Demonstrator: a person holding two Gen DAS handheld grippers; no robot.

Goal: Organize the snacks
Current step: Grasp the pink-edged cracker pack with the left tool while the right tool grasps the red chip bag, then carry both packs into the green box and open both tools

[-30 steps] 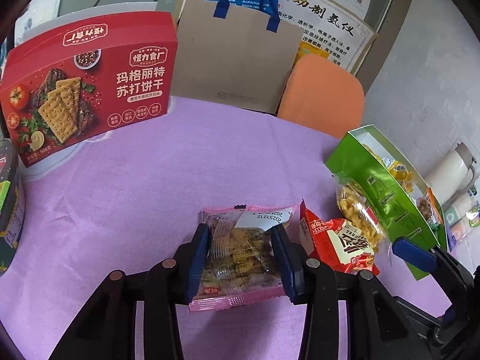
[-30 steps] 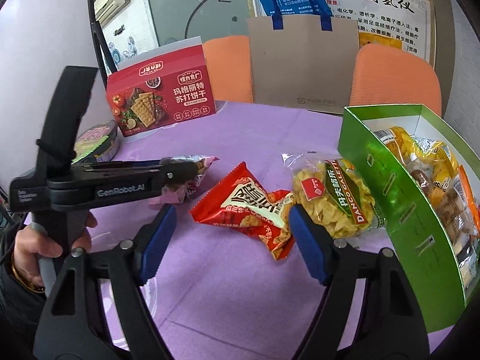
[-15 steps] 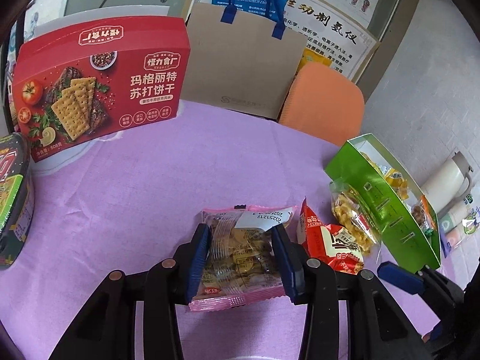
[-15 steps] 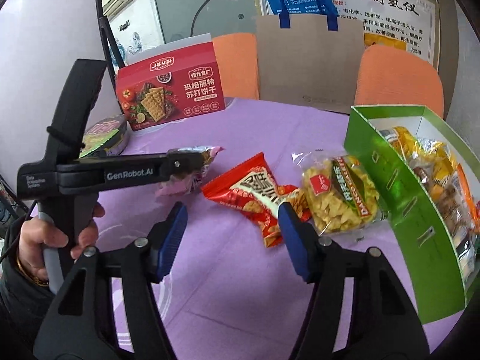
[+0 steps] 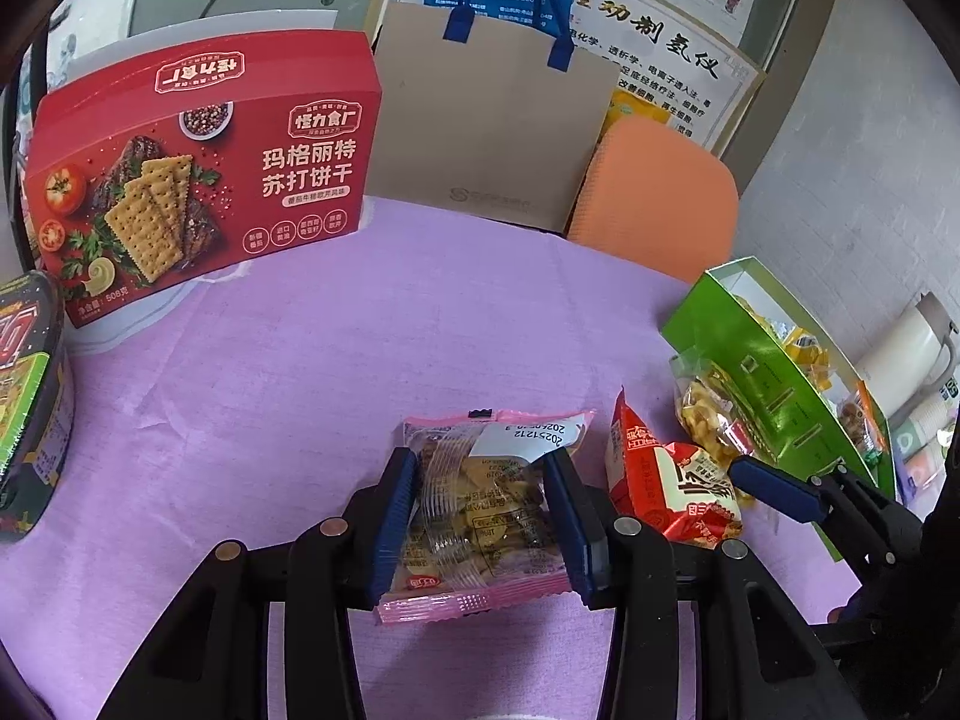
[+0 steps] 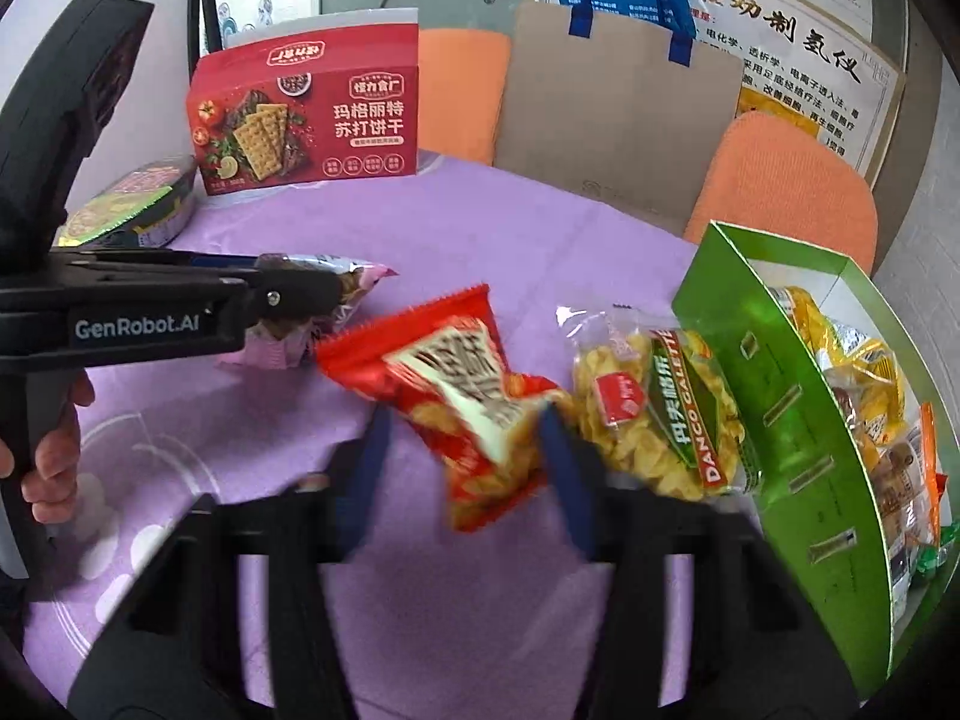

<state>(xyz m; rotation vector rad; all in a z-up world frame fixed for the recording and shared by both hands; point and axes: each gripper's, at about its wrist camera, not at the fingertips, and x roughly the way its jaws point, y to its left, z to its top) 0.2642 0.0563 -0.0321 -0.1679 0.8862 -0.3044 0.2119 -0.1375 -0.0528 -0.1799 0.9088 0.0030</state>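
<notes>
I see the purple table [image 5: 300,360] with the open green box [image 6: 774,396] standing at its right, already part-filled with snacks. My left gripper [image 5: 480,516] clamps the pink packet [image 5: 480,504] just above the cloth. My right gripper [image 6: 468,468] is closing around the red packet [image 6: 456,396] beside the yellow packet [image 6: 648,414]. I judge this the pickup step; next comes lifting red clear and over the box wall.
</notes>
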